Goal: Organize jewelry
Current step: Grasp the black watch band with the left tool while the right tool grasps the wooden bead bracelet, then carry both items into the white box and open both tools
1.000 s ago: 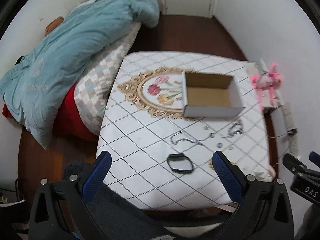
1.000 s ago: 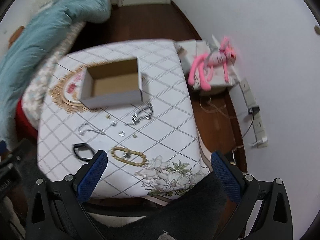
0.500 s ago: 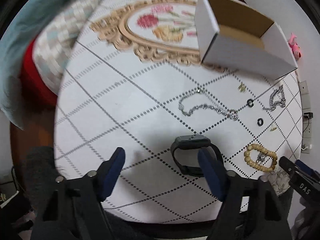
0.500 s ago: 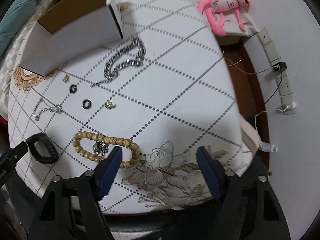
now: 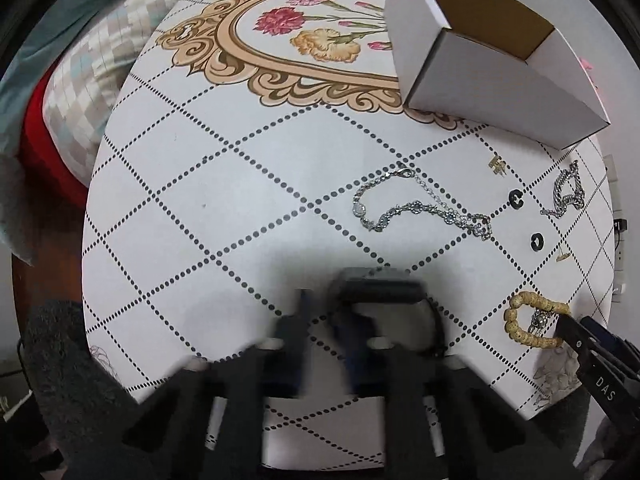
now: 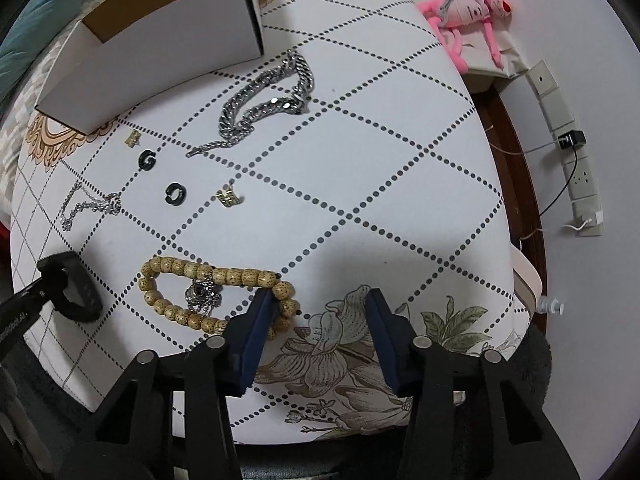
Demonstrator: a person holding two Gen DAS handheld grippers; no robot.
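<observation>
The pick-up step was judged in hand: the left gripper (image 5: 324, 320), blurred and narrowed, was set at the black wristband (image 5: 384, 284) near the table's (image 5: 200, 184) front edge, grip uncertain, while the right gripper (image 6: 320, 312), half open, was placed beside the bead bracelet (image 6: 224, 276), with carriage to the cardboard box (image 5: 480, 60) called for next.

Before you stands a table (image 6: 400, 152) in a white cloth with dotted diamonds and flower prints. On it lie an open white box (image 5: 492, 64), a thin silver bracelet (image 5: 420, 210), a heavy silver chain (image 6: 264, 100), two black rings (image 6: 176, 194), two gold pieces (image 6: 229, 198), a wooden bead bracelet (image 6: 208, 294) and a black band (image 6: 76, 286).
</observation>
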